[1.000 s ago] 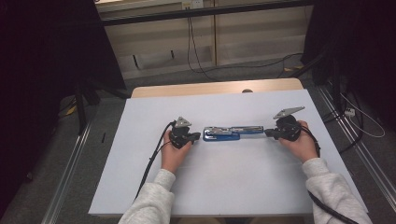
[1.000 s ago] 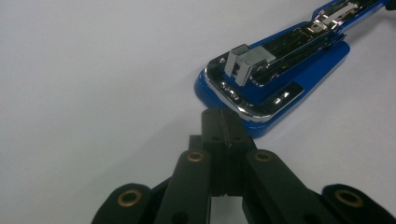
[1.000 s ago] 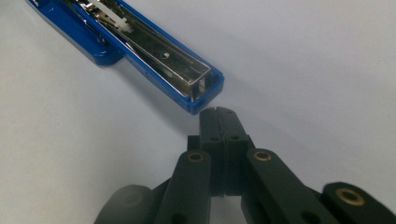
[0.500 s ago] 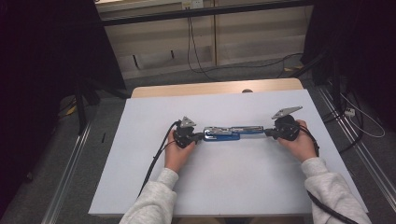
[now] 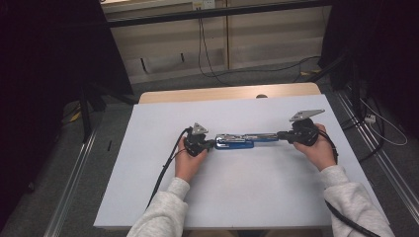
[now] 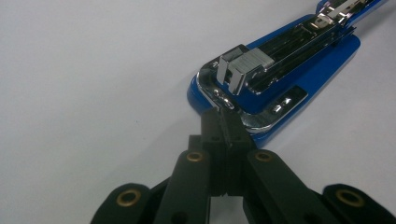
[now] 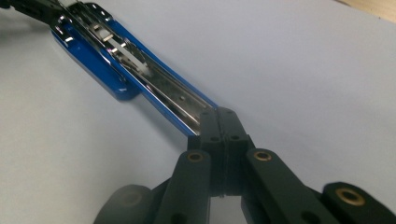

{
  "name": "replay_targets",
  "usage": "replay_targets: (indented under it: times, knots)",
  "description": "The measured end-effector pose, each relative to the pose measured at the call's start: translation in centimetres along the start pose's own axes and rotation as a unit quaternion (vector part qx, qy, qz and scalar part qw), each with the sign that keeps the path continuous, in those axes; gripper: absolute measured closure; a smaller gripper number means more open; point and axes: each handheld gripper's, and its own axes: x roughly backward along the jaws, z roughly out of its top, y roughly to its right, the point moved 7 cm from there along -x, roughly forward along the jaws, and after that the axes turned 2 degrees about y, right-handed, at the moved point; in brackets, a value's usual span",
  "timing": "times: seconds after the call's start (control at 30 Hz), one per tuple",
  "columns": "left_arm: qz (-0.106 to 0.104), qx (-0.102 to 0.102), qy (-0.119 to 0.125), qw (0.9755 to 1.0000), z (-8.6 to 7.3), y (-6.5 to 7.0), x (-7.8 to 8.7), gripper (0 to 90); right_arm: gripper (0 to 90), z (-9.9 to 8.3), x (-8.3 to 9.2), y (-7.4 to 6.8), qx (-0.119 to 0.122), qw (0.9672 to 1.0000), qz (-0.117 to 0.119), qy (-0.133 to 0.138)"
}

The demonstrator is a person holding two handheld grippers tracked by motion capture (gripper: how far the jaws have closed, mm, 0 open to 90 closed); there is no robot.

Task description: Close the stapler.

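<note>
Ok, near edge: both forearms in grey sleeves come in over the white table (image 5: 148, 148). Left gripper (image 5: 211, 143) has jaws pinched together at the metal end of the blue stapler (image 5: 236, 142). Right gripper (image 5: 282, 135) jaws closed on the tip of its swung-out arm. Stapler lies opened flat mid-table btw the two. Farther back: cables (image 5: 207, 54) on floor

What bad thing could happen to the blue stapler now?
The stapler lies swung open, pinched at each end by the left gripper and the right gripper. Each holds only a thin edge, so an end might slip free. Its staple channel is open, so staples could perhaps spill onto the table.
</note>
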Motion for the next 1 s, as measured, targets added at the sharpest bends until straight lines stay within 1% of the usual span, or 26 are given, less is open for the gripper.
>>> replay_targets:
  times: [0.03,0.1,0.17,0.23,0.27,0.33,0.4,0.5,0.53,0.57,0.6,0.63,0.7,0.73,0.77,0.83,0.87,0.9,0.93,0.97,1.0]
  knots:
    - [0.002,-0.001,-0.001,1.0,0.0,0.0,0.0,89.5,89.9,0.2,0.0,-0.1,-0.003,1.0,0.006,0.006]
    - [0.004,-0.002,0.0,1.0,0.0,0.0,0.0,89.5,90.0,0.3,0.1,-0.2,0.001,1.0,0.005,0.006]
    - [0.004,-0.002,0.001,1.0,0.0,0.0,0.0,89.5,90.0,0.2,0.0,-0.1,0.0,1.0,0.0,0.002]
    - [0.004,-0.002,0.001,1.0,0.0,0.0,0.0,89.4,90.0,-0.3,-0.2,0.3,0.0,0.9998,-0.013,-0.017]
    - [0.004,-0.002,0.001,1.0,0.0,0.0,0.0,89.4,90.0,-0.7,-0.4,0.4,-0.005,0.9996,-0.011,-0.026]
    - [0.004,-0.003,0.001,1.0,0.0,0.0,0.0,89.4,89.9,-1.3,-0.6,0.6,0.001,0.9993,-0.014,-0.035]
    - [0.003,-0.001,0.001,1.0,0.0,0.0,0.0,89.5,90.0,-1.6,-0.7,0.6,0.002,0.999,-0.012,-0.044]
    - [0.006,-0.003,0.001,1.0,0.0,0.0,-0.1,89.5,90.0,-1.9,-1.2,0.4,0.024,0.9973,-0.022,-0.065]
    - [0.005,-0.002,0.001,1.0,0.0,0.0,-0.1,89.5,90.0,-2.0,-1.3,0.4,0.032,0.997,-0.024,-0.067]
    - [0.005,-0.002,0.001,1.0,0.0,0.0,-0.1,89.5,90.0,-1.9,-1.3,0.3,0.021,0.9979,-0.018,-0.059]
    - [0.006,-0.003,0.0,1.0,0.0,0.0,0.0,89.5,90.0,-1.6,-1.3,0.1,0.004,0.9991,0.0,-0.042]
    - [0.006,-0.003,0.0,1.0,0.0,0.0,0.0,89.5,89.9,-1.4,-1.3,-0.1,-0.002,0.9993,0.011,-0.035]
    - [0.007,-0.003,0.0,1.0,0.0,0.0,-0.1,89.5,89.4,-0.7,-1.1,-0.4,0.013,0.9996,0.005,-0.024]
    - [0.006,-0.002,0.001,1.0,0.0,0.0,-0.1,89.4,88.7,-0.4,-1.0,-0.6,0.012,0.9997,0.005,-0.018]
    - [0.007,-0.002,0.0,1.0,0.0,0.0,-0.1,89.0,87.7,0.1,-0.9,-0.8,0.011,0.9999,0.007,-0.006]
    - [0.007,-0.001,0.0,1.0,0.0,0.0,-0.1,88.5,85.0,0.7,-0.8,-1.4,0.018,0.9997,0.015,0.011]
    - [0.008,0.002,0.002,1.0,0.0,0.0,-0.1,88.0,83.1,1.0,-0.8,-1.7,0.021,0.9994,0.02,0.018]
    - [0.01,0.002,0.001,1.0,0.0,-0.1,0.0,86.9,80.1,1.3,-0.8,-2.0,0.02,0.9995,0.02,0.017]
    - [0.013,0.01,0.002,0.9999,0.0,-0.3,0.1,83.7,78.4,1.4,-0.8,-2.1,0.021,0.9993,0.022,0.021]
    - [0.019,0.016,0.003,0.9997,0.0,-0.5,0.2,76.7,75.4,1.5,-0.9,-2.3,0.021,0.9993,0.024,0.022]
    - [0.021,0.018,0.005,0.9996,0.0,-0.7,0.5,75.0,71.0,1.4,-0.9,-2.3,0.02,0.9994,0.02,0.02]
